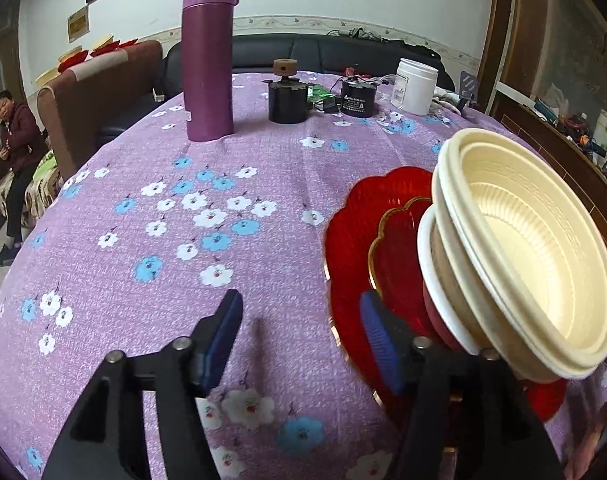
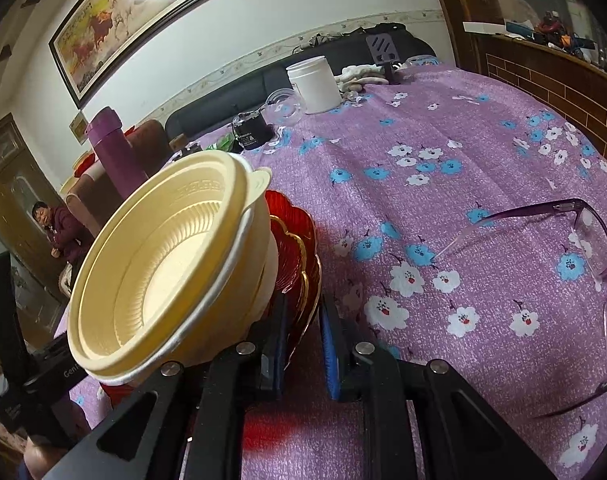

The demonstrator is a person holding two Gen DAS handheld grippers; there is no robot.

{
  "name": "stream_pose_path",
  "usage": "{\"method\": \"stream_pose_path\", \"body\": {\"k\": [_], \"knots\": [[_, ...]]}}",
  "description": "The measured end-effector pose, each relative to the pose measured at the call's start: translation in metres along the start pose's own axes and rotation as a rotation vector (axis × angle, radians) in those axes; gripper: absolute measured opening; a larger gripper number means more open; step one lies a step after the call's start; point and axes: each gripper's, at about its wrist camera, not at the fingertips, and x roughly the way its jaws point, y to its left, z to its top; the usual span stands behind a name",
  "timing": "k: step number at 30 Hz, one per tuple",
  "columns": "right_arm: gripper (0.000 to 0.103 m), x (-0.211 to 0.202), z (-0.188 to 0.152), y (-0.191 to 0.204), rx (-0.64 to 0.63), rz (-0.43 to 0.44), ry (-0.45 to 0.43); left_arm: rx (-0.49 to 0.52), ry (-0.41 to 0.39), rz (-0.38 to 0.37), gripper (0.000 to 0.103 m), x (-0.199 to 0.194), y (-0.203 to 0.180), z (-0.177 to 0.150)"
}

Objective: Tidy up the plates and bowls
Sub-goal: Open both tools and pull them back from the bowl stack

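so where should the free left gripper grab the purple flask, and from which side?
Mid-body of the purple flask, approached level from the near side with the left gripper. It stands upright on the floral tablecloth, a straight narrow cylinder with clear cloth in front; the lid's latch makes the top a poorer hold.

Red plates (image 2: 299, 256) are clamped at the near rim between the pads of the right gripper (image 2: 303, 340). Stacked cream bowls (image 2: 159, 264) are carried on the plates, tilted, left of the claw. Purple-framed glasses (image 2: 575, 264) are seen on the floral tablecloth (image 2: 443, 168), right of the claw.
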Motion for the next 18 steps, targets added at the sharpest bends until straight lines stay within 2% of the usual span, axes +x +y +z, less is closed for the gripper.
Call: {"method": "stream_pose_path", "body": {"k": [4,7,9,12,18], "knots": [[0.019,-0.018,-0.008,-0.001,0.0,0.004,-0.026,-0.016,-0.008,-0.013,0.072,-0.011,0.007,-0.004],[0.029,-0.031,-0.017,-0.003,0.0,-0.001,-0.048,-0.01,-0.015,-0.017,0.074,-0.021,0.01,-0.01],[0.037,-0.039,-0.022,-0.006,0.002,-0.005,-0.063,-0.015,-0.029,-0.029,0.079,-0.029,0.014,-0.014],[0.038,-0.046,-0.031,-0.01,-0.001,-0.044,-0.073,-0.012,-0.062,-0.037,0.08,-0.041,0.018,-0.021],[0.04,-0.053,-0.039,-0.011,0.005,-0.04,-0.085,0.029,-0.12,-0.044,0.085,-0.057,0.016,-0.035]]}}
